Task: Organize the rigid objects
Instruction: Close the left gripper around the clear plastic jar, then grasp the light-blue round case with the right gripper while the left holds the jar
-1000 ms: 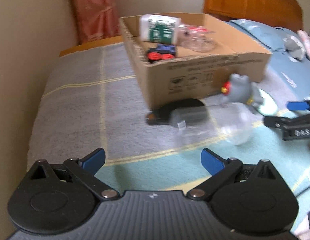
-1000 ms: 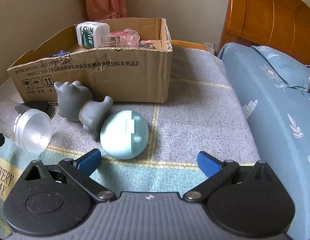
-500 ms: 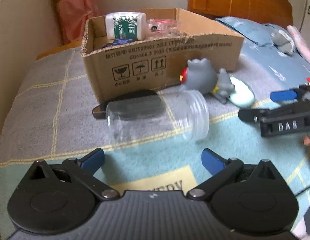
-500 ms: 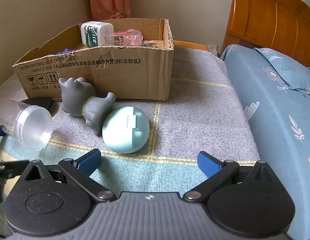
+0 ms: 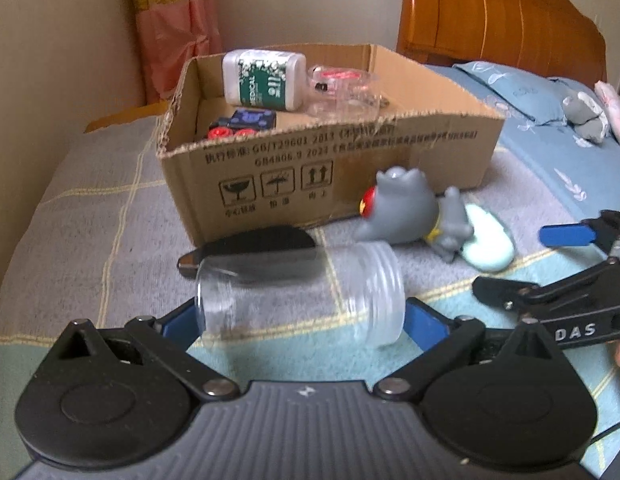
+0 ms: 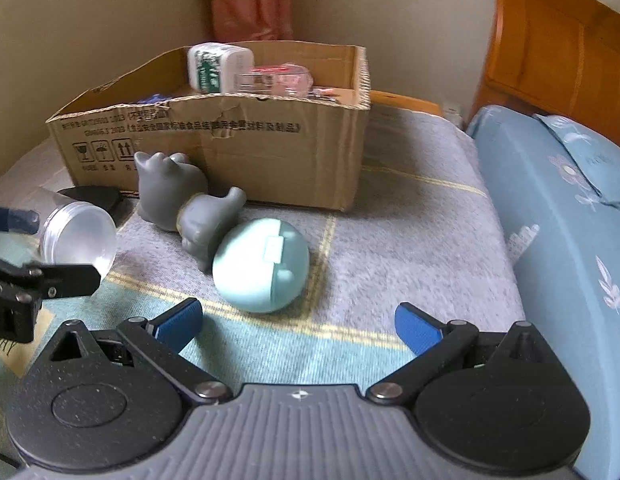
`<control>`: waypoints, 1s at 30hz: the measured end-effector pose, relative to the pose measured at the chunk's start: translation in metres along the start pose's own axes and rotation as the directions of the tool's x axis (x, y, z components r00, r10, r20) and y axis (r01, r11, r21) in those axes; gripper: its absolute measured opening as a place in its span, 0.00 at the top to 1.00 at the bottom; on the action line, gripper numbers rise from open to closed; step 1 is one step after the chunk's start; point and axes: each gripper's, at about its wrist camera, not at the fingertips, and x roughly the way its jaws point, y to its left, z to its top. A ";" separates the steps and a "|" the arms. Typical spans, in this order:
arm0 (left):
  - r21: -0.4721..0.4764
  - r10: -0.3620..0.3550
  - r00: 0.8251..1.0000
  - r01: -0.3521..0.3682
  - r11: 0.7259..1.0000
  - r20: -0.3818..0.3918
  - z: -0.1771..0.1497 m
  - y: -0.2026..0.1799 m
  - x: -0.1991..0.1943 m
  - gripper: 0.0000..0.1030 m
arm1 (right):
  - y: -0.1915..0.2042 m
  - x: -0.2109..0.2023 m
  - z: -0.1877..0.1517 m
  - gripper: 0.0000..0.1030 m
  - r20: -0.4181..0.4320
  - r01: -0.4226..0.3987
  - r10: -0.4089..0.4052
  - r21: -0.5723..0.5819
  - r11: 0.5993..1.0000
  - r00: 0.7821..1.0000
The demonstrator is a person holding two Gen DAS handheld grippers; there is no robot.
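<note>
A clear plastic jar (image 5: 301, 292) lies on its side on the bed, between the open fingers of my left gripper (image 5: 299, 322); the blue pads flank its two ends, contact unclear. It also shows in the right wrist view (image 6: 79, 236). A black flat object (image 5: 249, 246) lies just behind it. A grey toy figure (image 6: 181, 200) and a pale teal round case (image 6: 261, 266) lie in front of the cardboard box (image 6: 269, 152). My right gripper (image 6: 297, 324) is open and empty, just short of the teal case.
The box (image 5: 350, 160) holds a white-and-green bottle (image 5: 263, 80), a clear container (image 5: 342, 88) and a dark item with red dots (image 5: 241, 126). A blue pillow (image 6: 570, 208) lies at right, with a wooden headboard (image 6: 558, 52) behind. Walls and a curtain stand behind the box.
My left gripper has moved forward onto the jar, so its fingers now straddle it. My right gripper has edged closer to the teal case.
</note>
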 end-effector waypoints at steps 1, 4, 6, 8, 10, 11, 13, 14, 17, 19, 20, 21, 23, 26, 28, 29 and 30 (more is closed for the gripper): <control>0.003 -0.003 1.000 0.003 1.000 0.001 0.002 0.000 -0.001 0.09 | 0.001 0.002 0.003 0.00 -0.001 -0.018 0.018 -0.019 1.000 1.000; 0.002 -0.003 1.000 0.003 1.000 0.000 0.006 0.004 -0.002 0.12 | 0.004 0.008 0.009 0.00 -0.001 -0.056 0.056 -0.060 0.997 0.998; 0.001 -0.005 1.000 0.005 1.000 -0.007 0.005 0.006 -0.003 0.12 | 0.007 0.012 0.013 0.00 -0.001 -0.088 0.088 -0.095 0.992 0.996; 0.003 -0.007 1.000 0.007 1.000 -0.013 0.005 0.007 -0.003 0.12 | 0.009 0.015 0.018 0.00 -0.008 -0.113 0.113 -0.120 0.986 0.994; 0.005 -0.005 1.000 0.005 1.000 -0.015 0.004 0.008 -0.003 0.12 | 0.012 0.016 0.021 0.00 -0.018 -0.131 0.130 -0.138 0.982 0.991; 0.005 -0.006 1.000 0.006 1.000 -0.017 0.004 0.008 -0.003 0.12 | 0.014 0.016 0.022 0.00 -0.025 -0.140 0.138 -0.146 0.979 0.990; 0.003 -0.007 1.000 0.007 1.000 -0.019 0.003 0.008 -0.004 0.12 | 0.019 0.016 0.023 0.00 -0.040 -0.162 0.158 -0.167 0.973 0.987; 0.004 -0.007 1.000 0.007 1.000 -0.020 0.002 0.009 -0.004 0.12 | 0.022 0.016 0.023 0.00 -0.046 -0.167 0.162 -0.180 0.969 0.986; -0.006 -0.013 1.000 0.013 1.000 -0.022 0.002 0.013 -0.006 0.12 | 0.024 0.011 0.020 0.00 -0.063 -0.184 0.175 -0.184 0.966 0.983; -0.002 -0.005 1.000 0.005 1.000 -0.024 0.001 0.015 -0.007 0.12 | 0.028 0.005 0.015 0.00 -0.079 -0.203 0.191 -0.210 0.956 0.978; 0.000 -0.005 1.000 0.005 1.000 -0.026 0.001 0.015 -0.007 0.12 | 0.030 0.003 0.013 0.00 -0.090 -0.217 0.201 -0.225 0.950 0.975; 0.003 -0.005 1.000 0.005 1.000 -0.027 0.001 0.016 -0.007 0.12 | 0.032 0.000 0.011 0.00 -0.102 -0.230 0.211 -0.244 0.942 0.972; 0.011 0.000 1.000 0.000 1.000 -0.028 0.001 0.018 -0.007 0.12 | 0.034 -0.004 0.009 0.00 -0.124 -0.255 0.229 -0.277 0.926 0.966; 0.008 0.001 1.000 -0.001 1.000 -0.030 0.000 0.023 -0.006 0.12 | 0.028 -0.004 0.011 0.00 -0.101 -0.232 0.211 -0.304 0.924 0.972; 0.000 -0.004 0.999 0.004 1.000 -0.034 0.000 0.025 -0.006 0.12 | 0.025 0.002 0.017 0.00 -0.082 -0.223 0.208 -0.316 0.922 0.975; -0.001 -0.007 0.999 0.007 1.000 -0.036 0.000 0.025 -0.006 0.12 | 0.024 0.006 0.019 0.00 -0.076 -0.233 0.220 -0.324 0.917 0.973; 0.000 -0.007 0.999 0.007 1.000 -0.037 0.000 0.026 -0.006 0.12 | 0.023 0.010 0.022 0.00 -0.077 -0.250 0.238 -0.327 0.911 0.968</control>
